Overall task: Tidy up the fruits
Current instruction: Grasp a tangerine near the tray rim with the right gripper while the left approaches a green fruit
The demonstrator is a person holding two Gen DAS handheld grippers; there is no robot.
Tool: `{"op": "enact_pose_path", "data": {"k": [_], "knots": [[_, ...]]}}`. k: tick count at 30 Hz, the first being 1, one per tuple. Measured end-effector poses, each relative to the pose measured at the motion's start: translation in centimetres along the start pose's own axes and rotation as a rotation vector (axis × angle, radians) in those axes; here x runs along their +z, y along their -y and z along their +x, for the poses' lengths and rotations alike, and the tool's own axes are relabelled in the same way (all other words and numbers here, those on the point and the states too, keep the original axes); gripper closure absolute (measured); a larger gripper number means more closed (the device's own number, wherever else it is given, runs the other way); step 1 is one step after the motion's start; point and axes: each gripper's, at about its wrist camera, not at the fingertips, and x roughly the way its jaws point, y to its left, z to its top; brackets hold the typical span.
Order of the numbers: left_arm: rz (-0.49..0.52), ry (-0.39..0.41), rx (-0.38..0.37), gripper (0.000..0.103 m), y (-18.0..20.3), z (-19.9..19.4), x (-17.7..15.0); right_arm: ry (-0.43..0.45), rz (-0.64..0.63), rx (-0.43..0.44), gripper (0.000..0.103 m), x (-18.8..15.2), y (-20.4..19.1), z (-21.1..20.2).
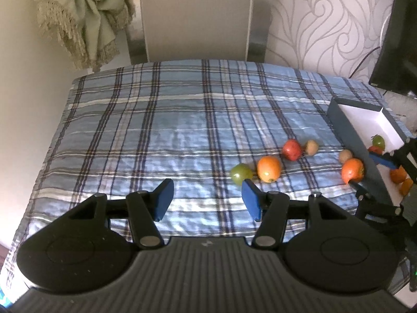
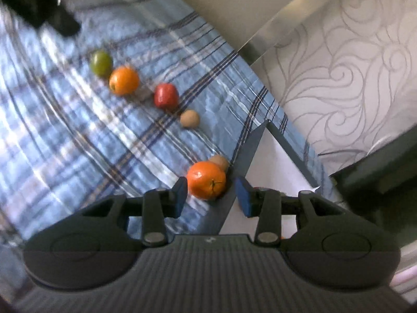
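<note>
Orange and glossy, the round tangerine (image 2: 206,180) lay on the blue plaid tablecloth (image 1: 161,130), touching the grey outer wall of the white-lined box (image 1: 346,130), with a small tan-brown fruit (image 2: 219,162) just behind it. The right gripper (image 2: 211,197) sat with its jaws spread: one blue pad beside the tangerine's near side, the other across the box wall, so the wall stood between the pads and nothing was gripped. The left gripper (image 1: 207,199) hovered over the cloth with jaws wide apart and empty, close to a green round fruit (image 1: 241,173) and a larger orange (image 1: 269,168); a red apple-like fruit (image 1: 293,150) and a second tan fruit (image 1: 312,147) lay beyond. Several fruits already rested inside the box.

The tangerine looked light and fairly firm, with smooth skin that might slip or roll on the cloth. Taking it across its widest middle, with modest squeeze, seemed safest, once clear of the wall.
</note>
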Motion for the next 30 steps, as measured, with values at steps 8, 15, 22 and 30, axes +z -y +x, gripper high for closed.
{"op": "enact_pose_path", "data": {"k": [8,15,22,30], "knots": [[-0.001,0.001,0.010,0.040,-1.0,0.1,0.1,-0.013,-0.198,-0.021,0.063,0.6,-2.3,1.4],[0.010,-0.002,-0.006,0.040,-0.8,0.6,0.2,0.020,-0.003,0.075,0.064,0.7,-0.3,-1.1],[0.081,0.005,-0.076,0.040,0.7,1.3,-0.4,-0.019,0.660,0.548,0.064,-1.4,4.3,-1.6],[0.168,0.031,-0.148,0.041,2.2,3.2,-0.8,-0.032,0.776,0.585,0.062,-3.6,3.2,-2.5]]}}
